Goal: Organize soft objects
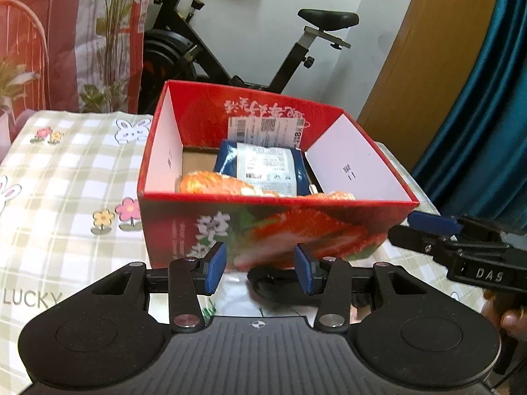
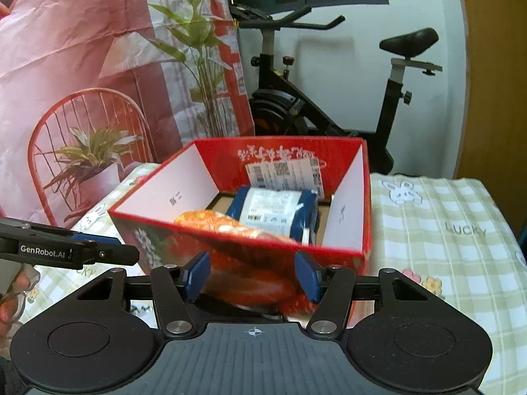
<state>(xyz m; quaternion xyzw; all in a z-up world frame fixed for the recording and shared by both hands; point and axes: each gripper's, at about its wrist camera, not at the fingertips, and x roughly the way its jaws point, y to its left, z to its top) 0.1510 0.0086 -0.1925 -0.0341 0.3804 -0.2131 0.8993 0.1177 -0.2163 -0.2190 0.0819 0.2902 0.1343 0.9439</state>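
A red strawberry-print box (image 1: 329, 230) (image 2: 154, 230) stands open-topped on the checked cloth. Inside lie a blue pack with a white label (image 1: 263, 168) (image 2: 273, 210) and orange packets (image 1: 214, 182) (image 2: 210, 222). My left gripper (image 1: 260, 270) hangs open just before the box's near wall, with nothing gripped between its blue pads (image 1: 215, 268). A dark blurred shape (image 1: 273, 284) lies low between them. My right gripper (image 2: 253, 276) is also open, close against the blurred red wall; it appears from the side (image 1: 403, 230) at the box's right corner. The left gripper (image 2: 131, 253) shows beside the box's left corner.
The table (image 1: 66, 171) (image 2: 444, 230) carries a green-checked cloth with rabbits and flowers. An exercise bike (image 1: 230, 49) (image 2: 329, 105) stands behind it by the white wall. A printed red backdrop (image 2: 82, 82) fills the left. A teal curtain (image 1: 494, 115) hangs at the right. A hand (image 2: 13, 283) grips the left tool.
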